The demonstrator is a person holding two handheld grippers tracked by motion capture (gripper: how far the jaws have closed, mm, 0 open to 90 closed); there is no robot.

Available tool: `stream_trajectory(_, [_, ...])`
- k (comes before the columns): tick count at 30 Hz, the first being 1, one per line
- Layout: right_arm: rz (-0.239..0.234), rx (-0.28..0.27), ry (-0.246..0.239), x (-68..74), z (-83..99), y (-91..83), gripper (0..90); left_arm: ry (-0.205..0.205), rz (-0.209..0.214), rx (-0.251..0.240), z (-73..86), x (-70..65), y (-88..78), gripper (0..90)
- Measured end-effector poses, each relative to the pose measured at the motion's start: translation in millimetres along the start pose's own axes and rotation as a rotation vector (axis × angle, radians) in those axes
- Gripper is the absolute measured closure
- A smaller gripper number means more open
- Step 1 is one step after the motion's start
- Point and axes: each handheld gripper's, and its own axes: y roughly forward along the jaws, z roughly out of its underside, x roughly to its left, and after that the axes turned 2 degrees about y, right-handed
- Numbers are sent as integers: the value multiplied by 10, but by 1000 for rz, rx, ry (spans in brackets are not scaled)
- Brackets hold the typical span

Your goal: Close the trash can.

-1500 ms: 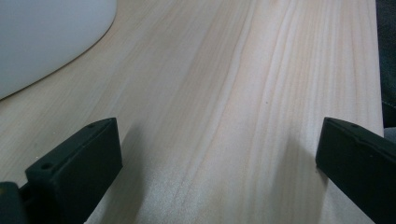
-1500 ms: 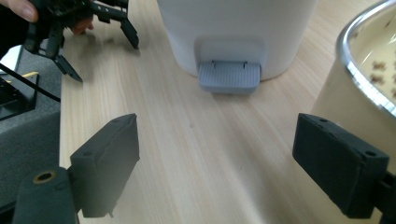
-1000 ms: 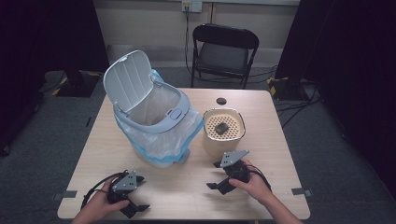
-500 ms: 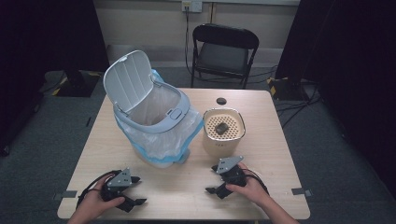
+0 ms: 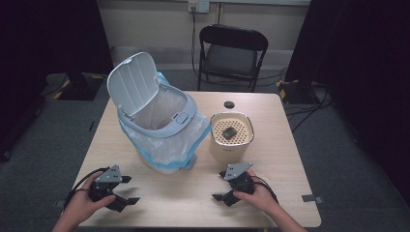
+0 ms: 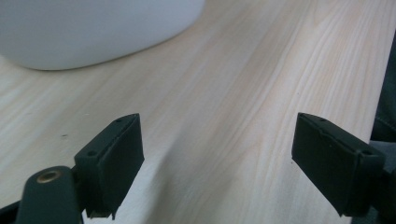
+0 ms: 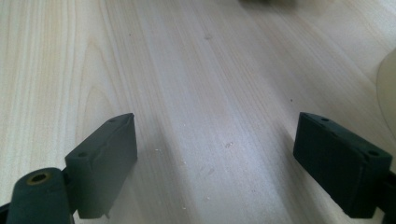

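My left gripper [image 5: 128, 189] rests low over the near left of the wooden table [image 5: 270, 145], held by a hand, jaws wide apart with nothing between them. In the left gripper view the open gripper [image 6: 217, 154] faces bare wood and the white bin's body [image 6: 93, 28]. My right gripper [image 5: 220, 185] sits at the near right, also open and empty. The right gripper view has the open gripper [image 7: 215, 154] over bare wood, with the beige container's edge [image 7: 387, 88] at the right.
A white bin [image 5: 159, 121] with its lid [image 5: 129, 83] raised and a blue-edged plastic liner stands mid-left. A beige container [image 5: 231, 137] with a perforated top bearing a dark lump [image 5: 229, 131] stands beside it. A small black disc [image 5: 228, 104] lies farther back. A black chair [image 5: 232, 53] is behind the table.
The left gripper has shifted a little to the left. The right gripper has drawn slightly toward the near edge. Both stay open.
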Motion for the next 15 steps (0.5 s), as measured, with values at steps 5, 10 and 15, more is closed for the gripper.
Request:
stream_trajectory(5, [0, 0, -1, -1, -2, 2, 126, -34, -8, -10, -91, 73, -173, 161])
stream_trajectory(10, [-3, 0, -1, -2, -2, 2, 125, -60, -25, -18, -192, 126, -293, 161])
stream_trajectory(15, [-6, -1, -2, -2, -1, 4, 125, -63, -36, -23, -272, 154, -408, 161])
